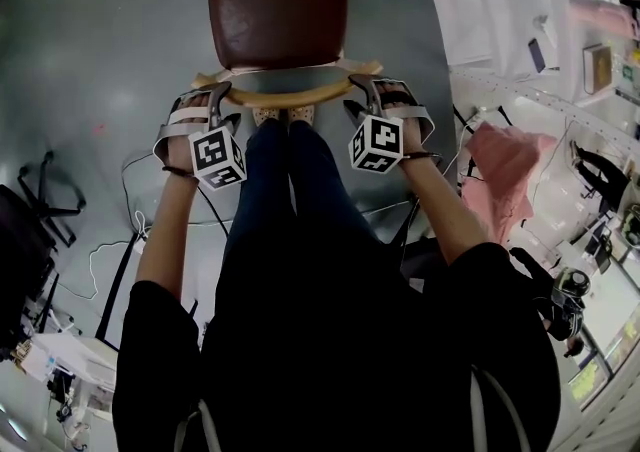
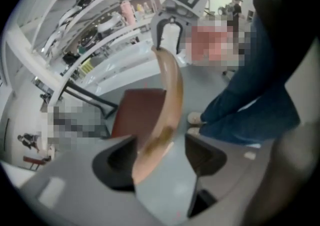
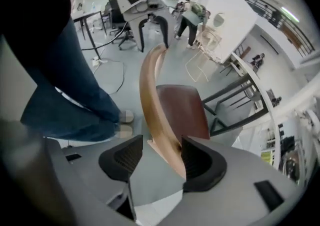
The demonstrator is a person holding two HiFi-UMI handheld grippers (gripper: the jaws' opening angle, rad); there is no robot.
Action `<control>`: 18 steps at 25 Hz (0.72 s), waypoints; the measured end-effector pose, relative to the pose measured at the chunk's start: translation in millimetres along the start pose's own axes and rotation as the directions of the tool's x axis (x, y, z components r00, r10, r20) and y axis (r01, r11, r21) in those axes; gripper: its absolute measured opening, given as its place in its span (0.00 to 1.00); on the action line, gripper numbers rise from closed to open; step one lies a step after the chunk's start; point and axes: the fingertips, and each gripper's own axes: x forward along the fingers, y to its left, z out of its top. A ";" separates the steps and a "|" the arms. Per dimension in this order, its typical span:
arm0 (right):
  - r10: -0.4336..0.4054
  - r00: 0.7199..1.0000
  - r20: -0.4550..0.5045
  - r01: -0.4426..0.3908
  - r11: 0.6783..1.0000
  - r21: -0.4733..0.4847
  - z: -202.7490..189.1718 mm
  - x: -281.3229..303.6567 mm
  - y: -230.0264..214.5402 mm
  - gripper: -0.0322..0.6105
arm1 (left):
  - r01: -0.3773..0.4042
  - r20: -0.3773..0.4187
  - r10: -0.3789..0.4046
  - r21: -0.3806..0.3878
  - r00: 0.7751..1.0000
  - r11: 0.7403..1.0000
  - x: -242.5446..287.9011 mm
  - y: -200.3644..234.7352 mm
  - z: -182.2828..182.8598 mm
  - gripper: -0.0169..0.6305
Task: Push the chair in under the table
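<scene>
Seen from above, a person stands directly behind a chair [image 1: 277,15] with a dark red-brown padded seat, on a glossy grey floor [image 1: 110,70]. The chair's curved wooden backrest [image 1: 285,92] runs across the middle of the head view, just in front of the person's light shoes [image 1: 282,116] and blue trouser legs [image 1: 285,180].

The left gripper [image 1: 213,100] sits at the left end of the backrest and the right gripper [image 1: 368,92] at the right end, both pointing steeply down.

In the left gripper view the jaws stand wide apart with the wooden rail running between them. The rail lies close to one dark pad [image 2: 116,162], and clear floor shows between it and the other, so nothing is clamped. The right gripper view shows the same arrangement (mirrored). The rail passes between widely parted jaws, close against one ribbed pad [image 3: 200,162], with a gap on the other side, so it is not squeezed.

A pink cloth [image 1: 505,165] hangs at the right, beside cluttered white shelving [image 1: 590,50]. Cables [image 1: 135,230] trail over the floor at the left.
</scene>
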 end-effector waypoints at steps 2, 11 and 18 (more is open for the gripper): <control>-0.009 0.999 -0.036 0.006 0.996 -0.090 -1.7 7.8 0.0 0.37 | 0.002 -0.020 -0.002 0.046 1.000 0.999 5.9 0.6 -3.2 0.50; -0.019 0.991 -0.129 -0.018 0.959 -0.282 -6.6 37.2 -2.8 0.37 | 0.043 -0.110 -0.010 0.304 0.994 0.952 35.8 -5.2 -11.7 0.49; -0.022 0.989 -0.148 -0.035 0.928 -0.370 -4.8 55.1 -3.5 0.37 | 0.083 -0.150 -0.025 0.395 0.988 0.915 56.6 -10.3 -10.1 0.45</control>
